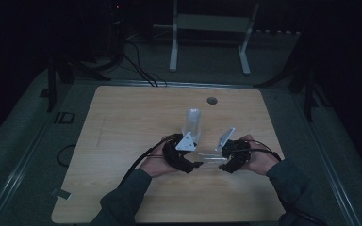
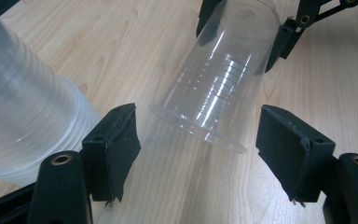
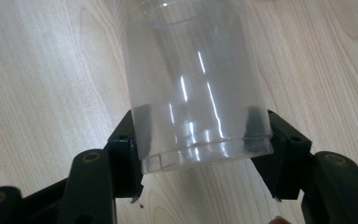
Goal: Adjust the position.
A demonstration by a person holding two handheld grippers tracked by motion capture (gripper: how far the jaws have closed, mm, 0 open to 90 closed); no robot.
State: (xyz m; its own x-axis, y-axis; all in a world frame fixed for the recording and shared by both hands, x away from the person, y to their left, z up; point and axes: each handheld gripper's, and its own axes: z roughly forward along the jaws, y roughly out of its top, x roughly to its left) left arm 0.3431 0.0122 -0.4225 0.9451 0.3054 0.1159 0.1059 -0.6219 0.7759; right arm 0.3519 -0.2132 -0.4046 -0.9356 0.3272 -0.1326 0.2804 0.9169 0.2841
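A single clear plastic cup [image 1: 211,158] lies level just above the wooden table [image 1: 122,122], between my two grippers. My right gripper [image 3: 198,140] is shut on the clear cup [image 3: 191,84] near its base, both pads pressed against the wall. In the left gripper view, the cup's open rim [image 2: 200,133] points toward my left gripper [image 2: 198,140], whose jaws stand apart on either side of the rim without touching it. The right gripper's fingers [image 2: 284,39] show at the cup's far end. A stack of clear cups [image 1: 192,123] stands upright just behind the left gripper [image 1: 197,164], close beside its left finger [image 2: 114,149].
The table has a round cable hole [image 1: 211,100] near its far edge. A white metal stand [image 1: 212,28] and black cables [image 1: 136,66] lie on the dark floor beyond it. The person's sleeves [image 1: 122,197] come in from the table's near edge.
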